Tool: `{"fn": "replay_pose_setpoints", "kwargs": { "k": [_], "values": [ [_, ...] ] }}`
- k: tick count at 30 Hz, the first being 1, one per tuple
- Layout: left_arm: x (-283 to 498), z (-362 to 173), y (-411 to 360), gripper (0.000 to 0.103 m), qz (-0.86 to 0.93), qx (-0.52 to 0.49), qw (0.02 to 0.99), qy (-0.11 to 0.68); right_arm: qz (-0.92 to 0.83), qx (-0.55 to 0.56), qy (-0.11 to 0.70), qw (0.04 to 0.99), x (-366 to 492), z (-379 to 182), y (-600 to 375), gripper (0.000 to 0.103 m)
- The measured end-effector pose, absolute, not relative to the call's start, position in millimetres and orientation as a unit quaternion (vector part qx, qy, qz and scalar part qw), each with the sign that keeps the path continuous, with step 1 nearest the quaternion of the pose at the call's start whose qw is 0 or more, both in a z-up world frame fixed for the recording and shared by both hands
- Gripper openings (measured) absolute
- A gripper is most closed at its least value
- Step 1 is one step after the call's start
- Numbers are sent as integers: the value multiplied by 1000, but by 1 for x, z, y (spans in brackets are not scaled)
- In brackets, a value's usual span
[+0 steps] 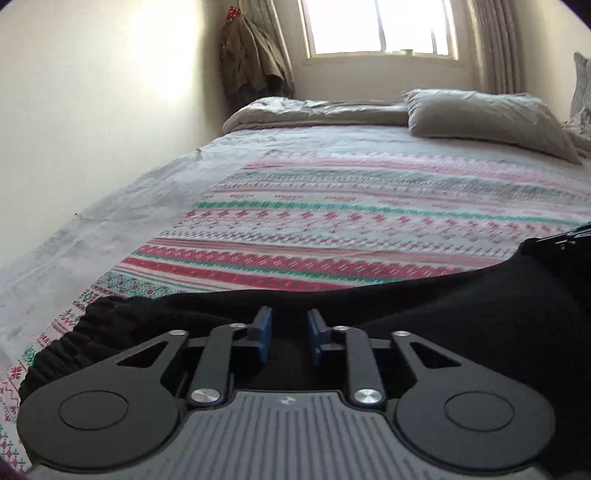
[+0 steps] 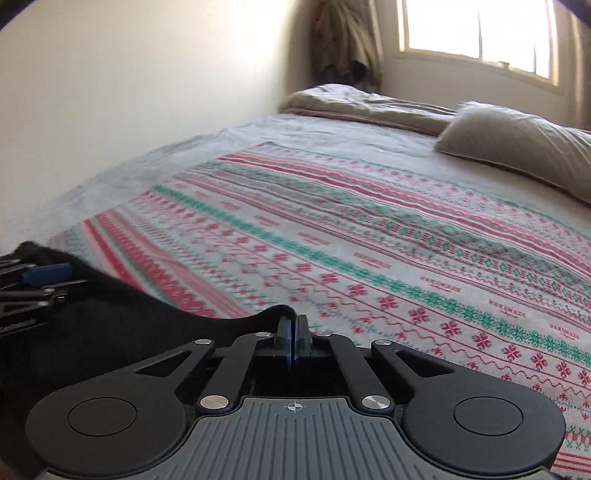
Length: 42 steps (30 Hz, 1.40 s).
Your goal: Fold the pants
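- Clearly, the right gripper (image 2: 294,341) is pinching the black pants (image 2: 122,325) at their edge.
- Left gripper (image 1: 290,332), at its nine o'clock, stands slightly spread over them on the bed (image 1: 332,206).

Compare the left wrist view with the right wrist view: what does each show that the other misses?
Left wrist only: the gathered waistband of the black pants, and the left gripper with a gap between its blue pads, over the fabric.

Right wrist only: the right gripper with pads together, pinching a pants edge.

Both: the patterned bedspread, grey pillow, window and pale wall.
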<state>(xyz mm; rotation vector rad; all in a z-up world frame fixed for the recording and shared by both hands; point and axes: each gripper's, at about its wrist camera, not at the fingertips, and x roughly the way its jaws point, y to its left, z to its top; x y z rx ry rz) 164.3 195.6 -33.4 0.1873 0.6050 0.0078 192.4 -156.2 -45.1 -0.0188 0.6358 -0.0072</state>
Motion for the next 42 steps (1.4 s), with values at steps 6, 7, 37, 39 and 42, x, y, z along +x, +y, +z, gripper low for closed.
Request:
{"fn": "replay_pose_setpoints", "kwargs": {
  "k": [6,7,37,39,42],
  "values": [
    [163,-32,192,19,12,104,948,301,-39,18,307,951,198,-50,-163,7],
    [160,-28,190,22,13,98,949,298,-43,29,301,952,193,-45,-168,14],
    [101,-4,84,72,-145,82,939,301,-289,38,338,895,-36,-20,-345,21],
    [94,0,79,74,-161,79,938,296,-298,53,322,897,-54,-9,-354,22],
    [85,4,70,79,-181,70,935,295,-321,80,296,896,-85,4,-371,45]
  ]
}}
